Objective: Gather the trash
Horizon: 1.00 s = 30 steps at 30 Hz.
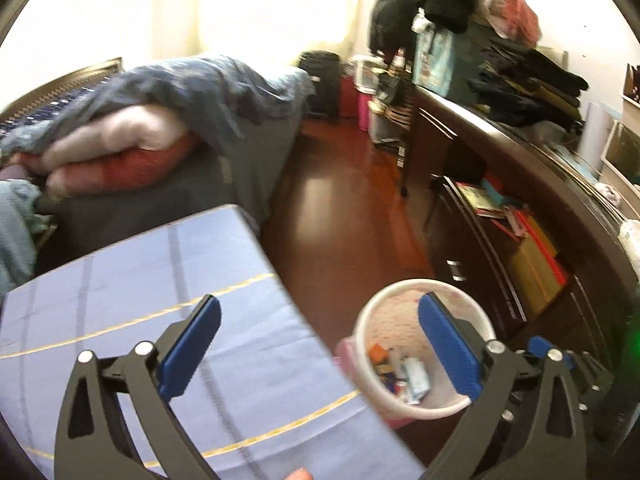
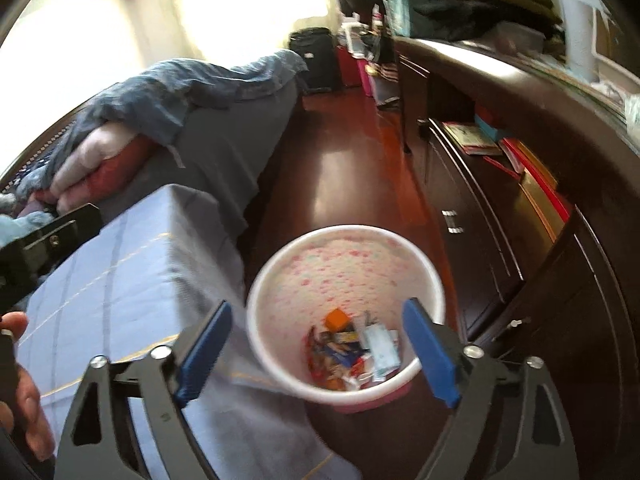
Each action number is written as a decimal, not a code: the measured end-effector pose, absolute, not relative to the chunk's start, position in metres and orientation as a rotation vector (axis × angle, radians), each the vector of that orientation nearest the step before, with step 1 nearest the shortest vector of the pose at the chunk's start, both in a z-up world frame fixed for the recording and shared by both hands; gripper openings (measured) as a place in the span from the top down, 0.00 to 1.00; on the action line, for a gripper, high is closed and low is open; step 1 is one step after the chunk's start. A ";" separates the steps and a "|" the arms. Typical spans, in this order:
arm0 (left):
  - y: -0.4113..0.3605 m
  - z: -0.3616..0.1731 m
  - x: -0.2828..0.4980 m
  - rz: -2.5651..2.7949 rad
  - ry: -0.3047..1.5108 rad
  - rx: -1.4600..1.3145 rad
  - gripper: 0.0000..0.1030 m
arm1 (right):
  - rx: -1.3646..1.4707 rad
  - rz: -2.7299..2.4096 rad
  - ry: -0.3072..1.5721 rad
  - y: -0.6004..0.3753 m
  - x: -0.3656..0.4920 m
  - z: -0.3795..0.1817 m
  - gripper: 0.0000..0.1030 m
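Beside a bed's corner draped in a lilac sheet, a white bin stands on the red-brown floor, wrappers heaped at its bottom. The right gripper hangs above it, jaws spread and empty; the left gripper, likewise wide and empty, straddles sheet and bin.

Between the blue pads of my black right hand-held gripper sits the round white wastebasket, its lining speckled pink, with orange, blue and white wrappers inside. Left of it lies the pale lavender cloth, checked in grey and thin yellow lines. Ahead, the floor is glossy reddish brown; to my right, the cabinet is dark brown.
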State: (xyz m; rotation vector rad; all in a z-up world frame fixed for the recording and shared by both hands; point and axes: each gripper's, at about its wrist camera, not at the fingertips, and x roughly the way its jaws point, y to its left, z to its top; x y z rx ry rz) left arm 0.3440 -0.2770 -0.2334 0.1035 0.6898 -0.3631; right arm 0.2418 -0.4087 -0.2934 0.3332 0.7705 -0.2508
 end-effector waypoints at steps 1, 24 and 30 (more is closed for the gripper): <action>-0.269 -0.229 0.340 -0.346 0.685 0.100 0.03 | 0.326 -0.236 0.762 -0.401 0.239 -0.287 0.13; -0.013 -0.137 0.180 0.159 0.584 -0.086 0.03 | 0.061 0.102 0.624 -0.197 0.164 -0.180 0.04; 0.018 -0.109 0.127 0.209 0.505 -0.119 0.03 | 0.043 0.148 0.563 -0.169 0.133 -0.149 0.04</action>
